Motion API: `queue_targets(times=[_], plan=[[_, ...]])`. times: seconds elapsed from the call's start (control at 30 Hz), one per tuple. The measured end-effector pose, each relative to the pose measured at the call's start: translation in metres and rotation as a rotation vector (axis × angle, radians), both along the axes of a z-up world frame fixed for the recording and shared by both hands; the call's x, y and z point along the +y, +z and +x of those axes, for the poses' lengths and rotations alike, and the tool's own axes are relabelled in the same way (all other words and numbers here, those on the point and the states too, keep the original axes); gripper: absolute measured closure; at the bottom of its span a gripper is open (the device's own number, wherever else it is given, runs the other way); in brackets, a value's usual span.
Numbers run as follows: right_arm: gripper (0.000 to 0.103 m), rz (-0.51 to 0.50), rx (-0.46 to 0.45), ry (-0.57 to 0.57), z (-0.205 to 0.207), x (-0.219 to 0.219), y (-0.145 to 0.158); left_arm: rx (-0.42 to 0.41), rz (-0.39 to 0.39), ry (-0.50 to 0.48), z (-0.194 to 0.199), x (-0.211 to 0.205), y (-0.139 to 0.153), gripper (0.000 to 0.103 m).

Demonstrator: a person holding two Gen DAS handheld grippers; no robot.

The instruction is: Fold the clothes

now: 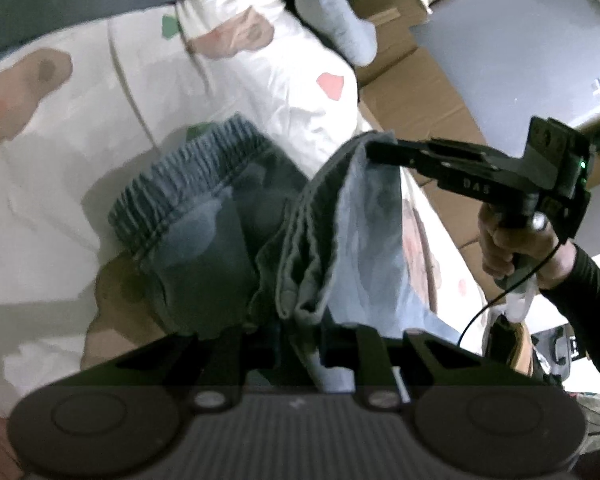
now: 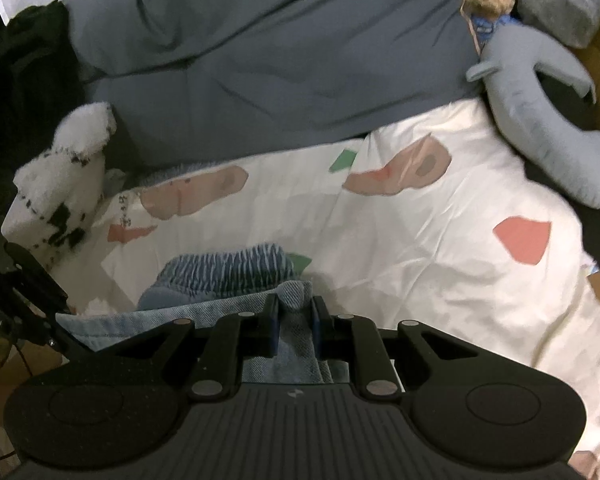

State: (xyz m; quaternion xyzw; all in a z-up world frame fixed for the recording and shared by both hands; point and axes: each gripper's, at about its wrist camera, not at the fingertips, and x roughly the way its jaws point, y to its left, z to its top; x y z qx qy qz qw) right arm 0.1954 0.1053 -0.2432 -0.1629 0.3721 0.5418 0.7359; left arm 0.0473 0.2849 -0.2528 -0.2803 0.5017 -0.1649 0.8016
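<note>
My left hand-held gripper (image 1: 300,344) is clenching a folded edge of the jeans (image 1: 204,216), its fingertips hiding under bunched denim and blurring in the left wrist view. My right hand-held gripper (image 2: 294,320) is pinching another jeans edge. The jeans are hanging between them over the bed's white quilt (image 2: 420,240), waistband resting on it. A grey plush (image 2: 540,120) is lying near cardboard boxes (image 1: 420,80).
</note>
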Motion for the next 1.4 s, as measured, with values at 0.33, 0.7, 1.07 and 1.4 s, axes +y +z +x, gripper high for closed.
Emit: queue_targets(times=[0.33,0.7,1.07,1.4], plan=[[0.087,-0.019,-0.050,-0.065,0.008,0.024,0.023,-0.053,0.034,0.067,0.028,0.011,0.017,0.086],[0.087,-0.075,-0.061,-0.105,0.016,0.062,0.025,-0.034,0.064,0.119,0.040,0.026,0.018,0.086],[0.087,-0.196,-0.025,-0.120,0.025,0.092,-0.016,0.046,0.048,0.181,0.060,0.044,-0.028,0.086],[0.086,-0.277,-0.016,-0.185,0.038,0.120,-0.056,0.067,0.037,0.214,0.069,0.053,-0.053,0.082]])
